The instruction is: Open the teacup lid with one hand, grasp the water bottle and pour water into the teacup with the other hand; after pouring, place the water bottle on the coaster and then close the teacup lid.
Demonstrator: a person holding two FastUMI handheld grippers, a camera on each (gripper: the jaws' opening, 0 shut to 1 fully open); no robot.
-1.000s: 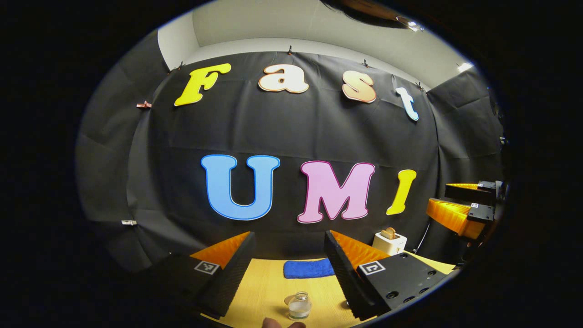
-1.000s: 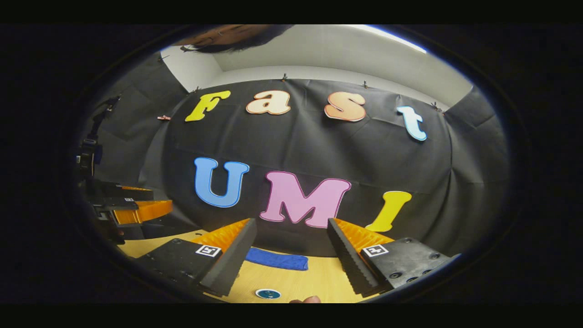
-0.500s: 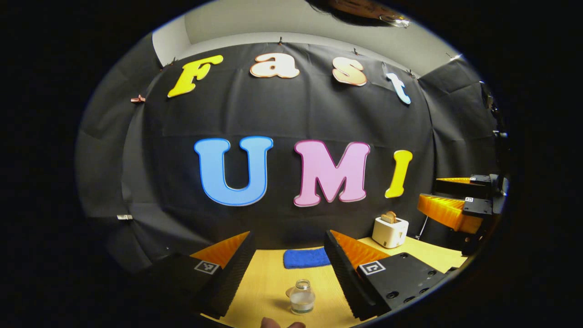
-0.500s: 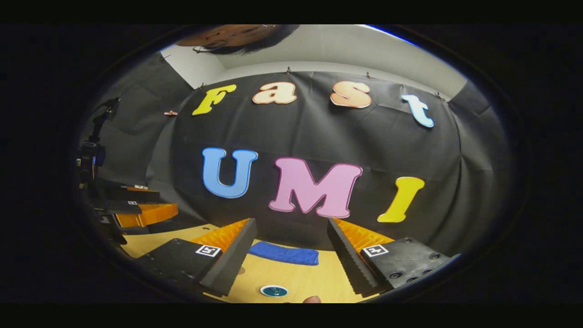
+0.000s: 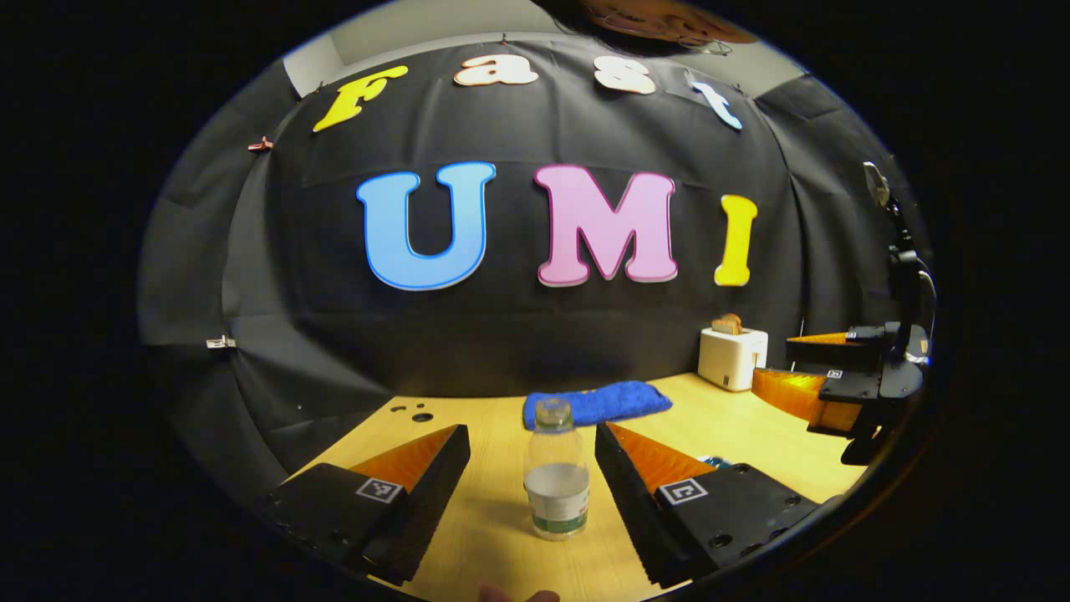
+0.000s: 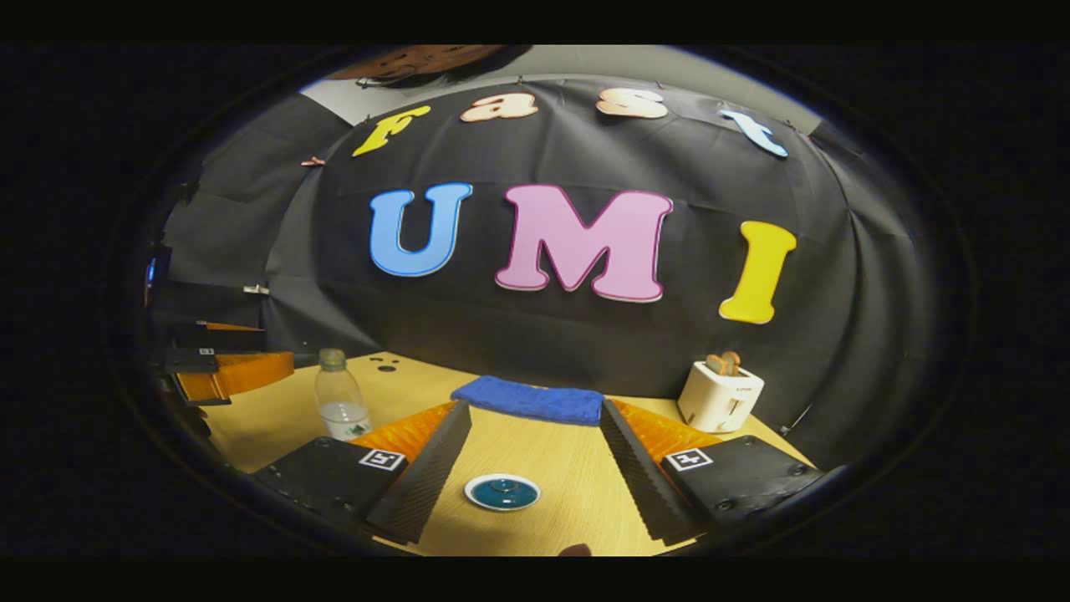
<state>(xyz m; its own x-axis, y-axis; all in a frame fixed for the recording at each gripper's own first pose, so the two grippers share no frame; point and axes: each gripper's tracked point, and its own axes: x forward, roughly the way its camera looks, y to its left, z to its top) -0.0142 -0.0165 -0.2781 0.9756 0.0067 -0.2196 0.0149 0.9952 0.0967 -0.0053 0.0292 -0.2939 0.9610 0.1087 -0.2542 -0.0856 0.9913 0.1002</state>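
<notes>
A staged recording booth: black cloth wall [image 5: 518, 334] clipped up behind a bare wooden table [image 6: 568, 477], with a white toaster [image 6: 719, 395] at two o'clock as household prop.

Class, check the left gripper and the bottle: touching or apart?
Apart. The left gripper view shows table on both sides of the bottle, between the open left gripper's fingers.

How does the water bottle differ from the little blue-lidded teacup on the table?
The water bottle is tall, clear and part full; the teacup is low, round and teal. The bottle's mouth looks uncapped; the teacup's lid is on. The bottle faces the left gripper, the teacup the right gripper. Both stand untouched on the table.
</notes>
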